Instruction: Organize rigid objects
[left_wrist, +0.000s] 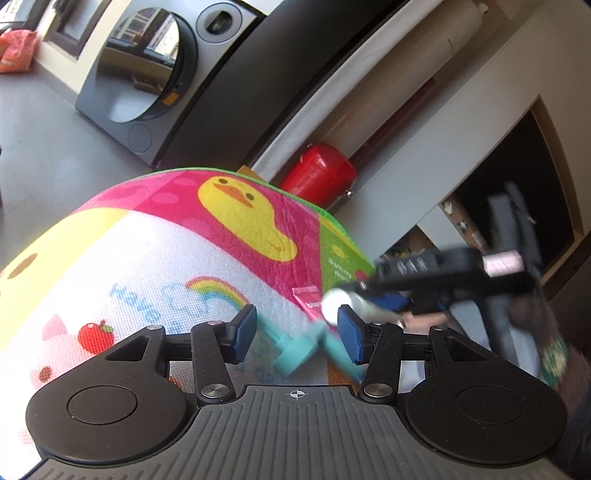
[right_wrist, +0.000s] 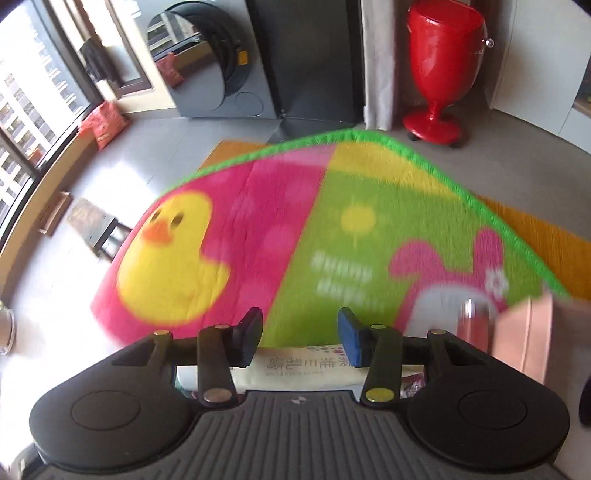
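My left gripper (left_wrist: 297, 330) is open just above a colourful play mat (left_wrist: 147, 258). A teal plastic object (left_wrist: 299, 349) lies on the mat between its fingers, with a pink packet (left_wrist: 308, 301) beyond it. My right gripper (left_wrist: 443, 280) shows blurred at the right of the left wrist view, near a shiny metal cylinder (left_wrist: 351, 304); whether it grips it is unclear. In the right wrist view the right gripper (right_wrist: 299, 332) is open and empty above the mat (right_wrist: 295, 240), over a cream printed packet (right_wrist: 306, 367). A pink bottle (right_wrist: 474, 325) and pink box (right_wrist: 524, 339) sit at the right.
A red stool-like bin (right_wrist: 441, 66) stands beyond the mat by a curtain. A grey washer with a round door (left_wrist: 144, 66) is at the back left. An orange bag (right_wrist: 105, 123) lies by the window. A small dark stool (right_wrist: 99, 229) stands left of the mat.
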